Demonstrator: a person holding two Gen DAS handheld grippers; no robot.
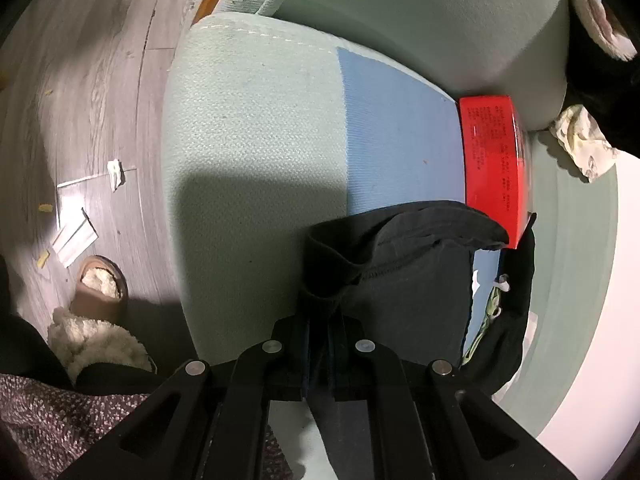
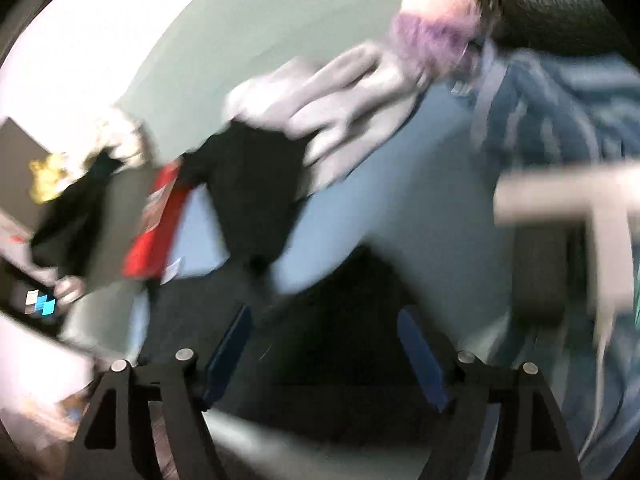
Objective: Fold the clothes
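My left gripper (image 1: 323, 332) is shut on a black garment (image 1: 404, 272), pinching its folded hem between the fingers. The garment lies partly folded over a pale blue cloth (image 1: 400, 128) on a pale green sofa seat (image 1: 256, 152). In the blurred right wrist view, my right gripper (image 2: 325, 332) is open and empty, with blue pads (image 2: 230, 350) wide apart above dark fabric. The black garment (image 2: 256, 200) shows further ahead there, beside a grey garment (image 2: 340, 96).
A red box (image 1: 494, 168) lies on the sofa at the garment's far side. A slipper (image 1: 102, 288) and paper scraps (image 1: 74, 232) lie on the wood floor to the left. A blue striped cloth (image 2: 560, 112) lies at the right.
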